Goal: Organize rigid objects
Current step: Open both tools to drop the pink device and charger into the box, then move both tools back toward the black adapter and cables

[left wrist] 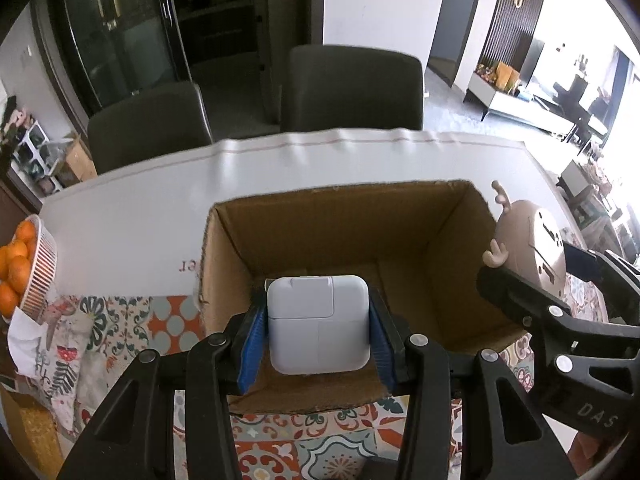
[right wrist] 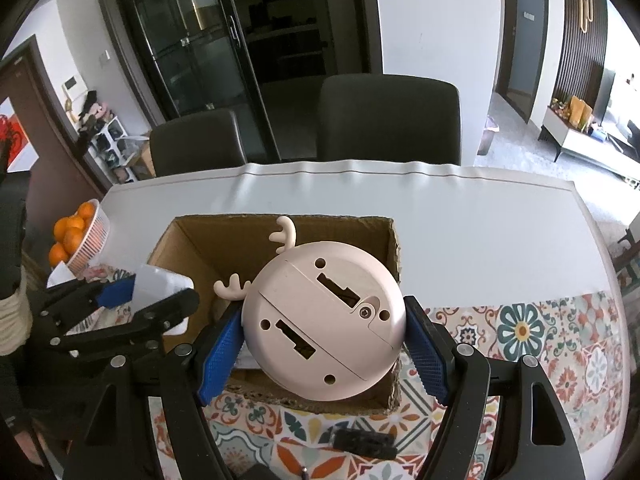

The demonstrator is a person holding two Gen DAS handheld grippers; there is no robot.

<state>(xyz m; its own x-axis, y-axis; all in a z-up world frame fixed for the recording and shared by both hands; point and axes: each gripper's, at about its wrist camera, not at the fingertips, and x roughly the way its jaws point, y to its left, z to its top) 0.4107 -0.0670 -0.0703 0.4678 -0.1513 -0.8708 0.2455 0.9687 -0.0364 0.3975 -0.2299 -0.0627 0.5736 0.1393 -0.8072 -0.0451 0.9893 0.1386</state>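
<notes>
While both hover over cardboard box [left wrist: 344, 232], left gripper [left wrist: 318, 330] clamps white charger [left wrist: 318, 328], right gripper [right wrist: 324, 340] clamps antlered clock [right wrist: 324, 320].

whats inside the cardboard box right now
Inside the cardboard box, only bare brown walls and floor show. The white charger in the left gripper covers the near floor; nothing visibly rests inside.

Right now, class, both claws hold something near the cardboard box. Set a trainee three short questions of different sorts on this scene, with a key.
1. True or false: the left claw is shut on the white charger.
2. Which claw holds the pink antlered gadget?
3. The basket beside the cardboard box holds: A) oranges B) eggs C) spoons.

Key: 1 true; 2 the right claw; 3 A.
</notes>
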